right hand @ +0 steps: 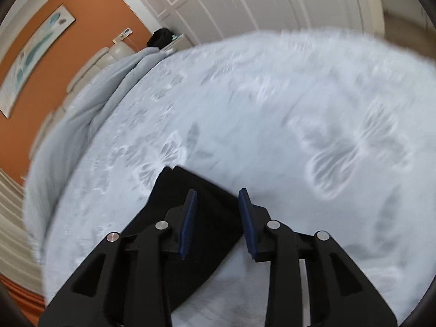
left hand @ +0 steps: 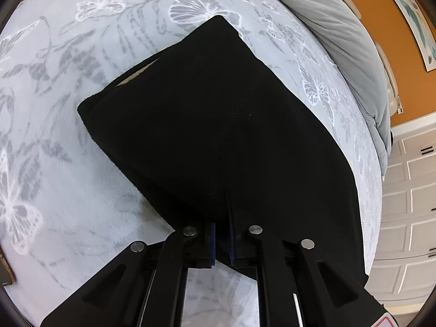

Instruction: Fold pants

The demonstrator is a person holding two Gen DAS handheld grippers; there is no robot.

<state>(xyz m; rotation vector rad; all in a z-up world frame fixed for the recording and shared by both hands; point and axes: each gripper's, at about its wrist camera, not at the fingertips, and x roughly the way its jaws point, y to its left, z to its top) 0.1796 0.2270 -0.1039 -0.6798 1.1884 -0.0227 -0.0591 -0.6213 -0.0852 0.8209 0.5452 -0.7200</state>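
The left gripper [left hand: 222,241] pinches the black pants [left hand: 207,125] at lower centre to anchor the fold, while the right gripper [right hand: 218,223] stands spread, holding nothing.

Black tongs [right hand: 216,196], blue pads [right hand: 188,226]

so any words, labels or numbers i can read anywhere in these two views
None can be read.
Red-edged sticker on the left gripper: cut off at the frame edge, no text legible.
Small tag by the headboard: too small to read.
Wall panel on the orange wall: too small and blurred.
Black pants: no label showing.
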